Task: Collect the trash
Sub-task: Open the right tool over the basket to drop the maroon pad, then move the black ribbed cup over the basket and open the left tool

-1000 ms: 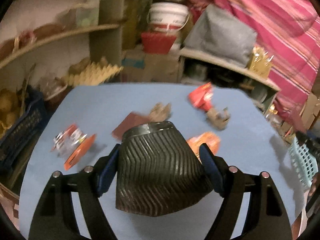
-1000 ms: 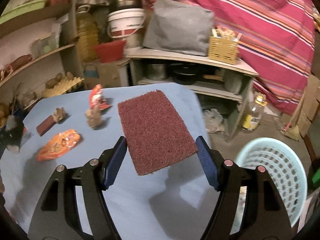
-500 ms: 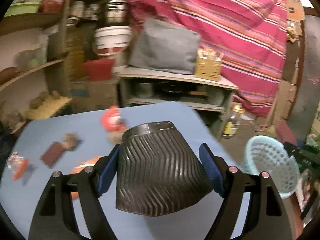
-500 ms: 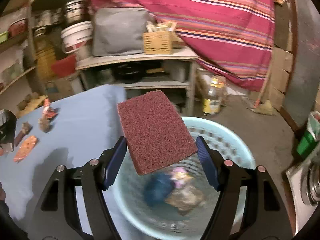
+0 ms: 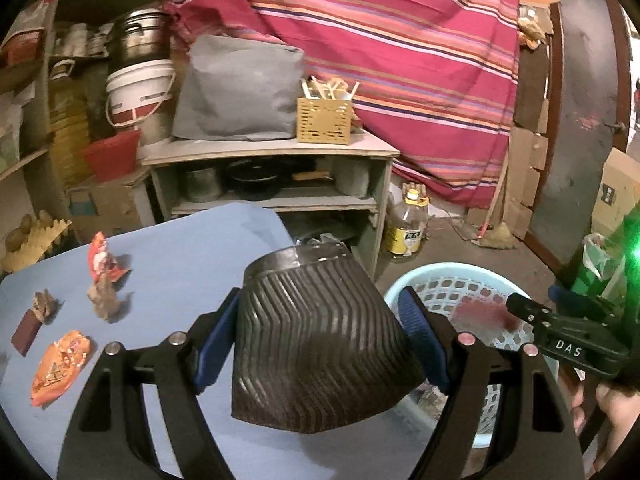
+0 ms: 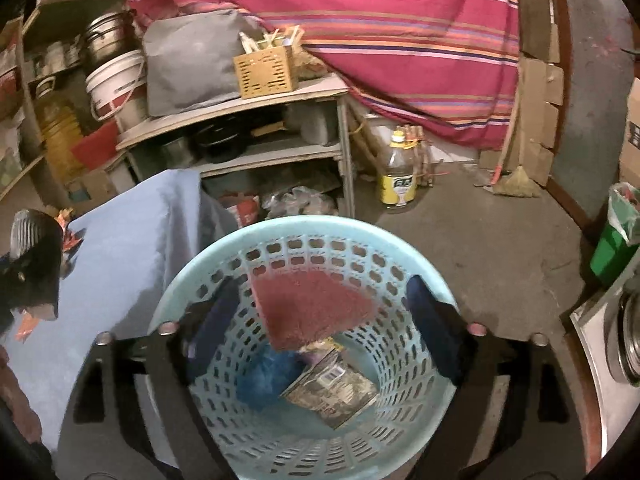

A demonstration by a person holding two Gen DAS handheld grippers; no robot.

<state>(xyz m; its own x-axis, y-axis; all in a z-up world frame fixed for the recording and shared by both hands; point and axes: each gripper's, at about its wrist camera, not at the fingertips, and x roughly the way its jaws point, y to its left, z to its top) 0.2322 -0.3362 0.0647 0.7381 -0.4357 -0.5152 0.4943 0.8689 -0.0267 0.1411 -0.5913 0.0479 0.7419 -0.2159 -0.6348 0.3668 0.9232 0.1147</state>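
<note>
While blurred, red pad (image 6: 310, 306) over basket (image 6: 192, 276)

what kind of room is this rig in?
Likely a home storeroom or pantry: open shelves crammed with pots and a white bucket, an oil bottle on the bare floor, a striped cloth draped behind.

A striped red cloth (image 5: 400, 52) hangs across the back of the room. In front of it a grey shelf unit (image 5: 272, 152) carries a grey bag (image 5: 236, 88) and, at the right end of its top board, a yellow slotted box (image 5: 324, 120) with sticks in it. A white bucket (image 5: 138, 92) stands left of the shelf unit under a metal pot (image 5: 138, 38). On the floor by the unit's right edge stands a yellow-labelled bottle (image 6: 398, 176), and a green bin (image 6: 616, 244) stands at the far right.
</note>
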